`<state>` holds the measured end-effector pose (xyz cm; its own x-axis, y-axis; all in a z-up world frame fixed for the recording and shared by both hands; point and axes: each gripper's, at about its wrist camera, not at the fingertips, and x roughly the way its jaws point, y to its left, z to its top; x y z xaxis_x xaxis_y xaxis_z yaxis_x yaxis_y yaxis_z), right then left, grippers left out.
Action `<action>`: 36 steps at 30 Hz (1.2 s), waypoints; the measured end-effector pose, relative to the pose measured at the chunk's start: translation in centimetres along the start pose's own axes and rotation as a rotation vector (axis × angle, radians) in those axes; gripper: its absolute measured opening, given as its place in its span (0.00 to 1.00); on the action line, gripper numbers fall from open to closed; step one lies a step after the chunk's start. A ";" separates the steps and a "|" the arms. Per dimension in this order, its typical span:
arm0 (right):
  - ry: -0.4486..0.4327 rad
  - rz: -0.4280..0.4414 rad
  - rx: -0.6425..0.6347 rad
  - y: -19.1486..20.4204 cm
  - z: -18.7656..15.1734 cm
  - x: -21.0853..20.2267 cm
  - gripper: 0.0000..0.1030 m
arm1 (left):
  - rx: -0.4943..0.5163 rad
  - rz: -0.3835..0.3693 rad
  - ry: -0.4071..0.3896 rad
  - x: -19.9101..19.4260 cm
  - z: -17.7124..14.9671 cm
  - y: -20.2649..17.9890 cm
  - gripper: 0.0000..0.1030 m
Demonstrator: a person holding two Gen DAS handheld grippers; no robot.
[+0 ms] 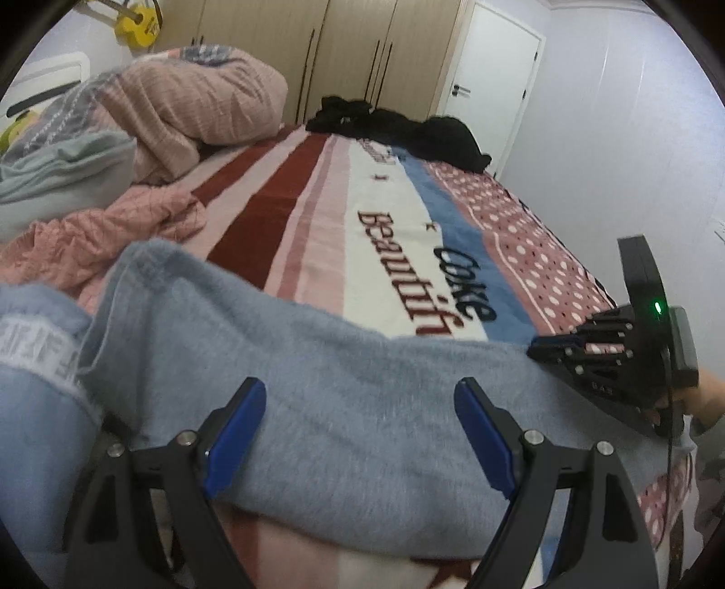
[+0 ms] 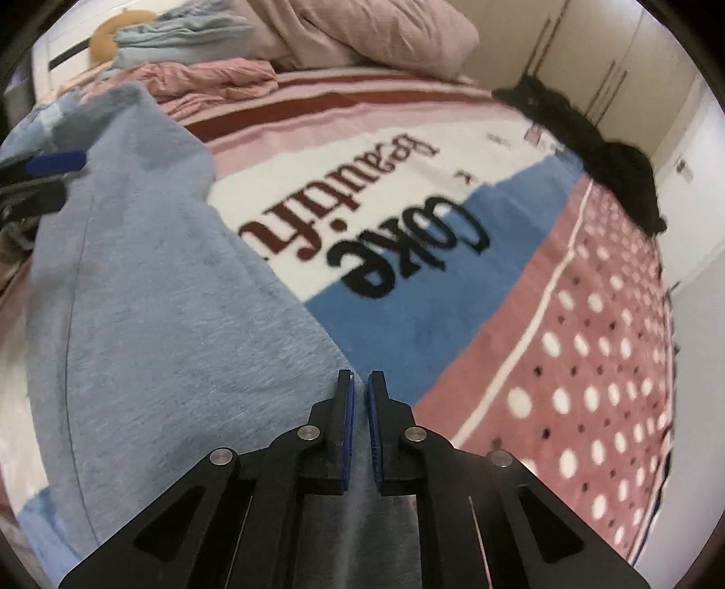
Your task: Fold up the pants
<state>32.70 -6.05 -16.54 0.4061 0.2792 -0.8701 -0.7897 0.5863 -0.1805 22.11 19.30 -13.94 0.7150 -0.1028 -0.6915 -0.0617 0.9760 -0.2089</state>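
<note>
Grey-blue fleece pants (image 1: 317, 344) lie stretched across the near part of the striped bed blanket (image 1: 385, 235). My left gripper (image 1: 361, 389) hovers over the middle of them, jaws wide open with nothing pinched. In the right wrist view the pants (image 2: 158, 294) taper to a narrow end, and my right gripper (image 2: 360, 376) is shut on the edge of that cloth. The right gripper (image 1: 543, 351) also shows at the right end of the pants in the left wrist view, held by a hand (image 1: 707, 394). The left gripper (image 2: 45, 167) appears at the far left, over the other end.
A pink quilt (image 1: 190, 104) and a grey-green folded cover (image 1: 54, 172) are piled at the head of the bed. Black clothing (image 1: 408, 127) lies at the far edge. Wardrobes (image 1: 344, 41) and a white door (image 1: 489, 72) stand behind; a wall runs along the right.
</note>
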 end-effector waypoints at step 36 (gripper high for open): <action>0.103 0.099 0.082 -8.5 -13.2 -6.9 0.35 | -0.149 -0.019 0.086 -0.8 -4.9 -0.1 0.91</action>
<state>30.54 -23.06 -15.05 0.2756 0.2615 -0.9250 -0.7817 0.6210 -0.0573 18.10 18.30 -16.75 0.6554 -0.1431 -0.7416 -0.1560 0.9351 -0.3183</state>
